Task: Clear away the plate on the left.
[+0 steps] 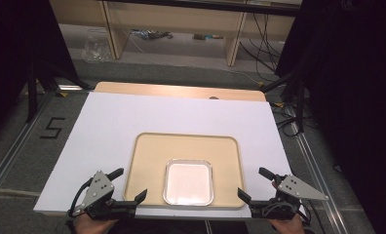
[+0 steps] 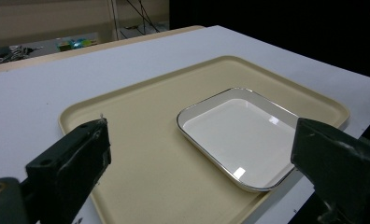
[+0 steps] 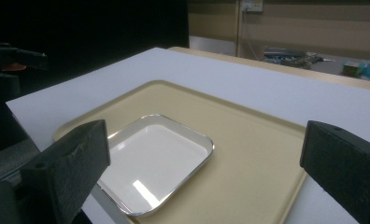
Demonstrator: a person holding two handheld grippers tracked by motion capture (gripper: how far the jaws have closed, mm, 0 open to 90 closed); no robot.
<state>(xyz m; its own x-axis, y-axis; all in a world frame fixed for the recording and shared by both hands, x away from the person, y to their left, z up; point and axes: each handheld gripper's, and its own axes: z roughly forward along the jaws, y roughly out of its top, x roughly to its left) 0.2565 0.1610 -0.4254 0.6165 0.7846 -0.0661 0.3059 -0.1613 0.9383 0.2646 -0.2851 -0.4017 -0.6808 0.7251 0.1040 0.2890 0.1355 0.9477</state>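
A beige tray [image 1: 147,161] lies on the white table top [image 1: 132,112], near its front edge. Inside the tray, at the front middle, sits a shallow white dish with a metal rim [image 1: 188,182], with nothing in it. The same dish [image 2: 241,135] and tray [image 2: 141,154] lie beyond the left gripper's jaws; the dish [image 3: 157,161] and tray [image 3: 248,154] also lie beyond the right gripper's. My left gripper [image 1: 128,184] rests at the tray's front left corner, open, holding nothing. My right gripper [image 1: 255,183] sits at the tray's front right corner, open and holding nothing.
The white table top extends well behind and to both sides of the tray. A wooden board edge [image 1: 181,90] runs along the back. Beyond it stand wooden shelf legs [image 1: 235,44], cables [image 1: 259,44] and a plastic bag [image 1: 96,46] on the floor. A "5" mark [image 1: 53,127] is at left.
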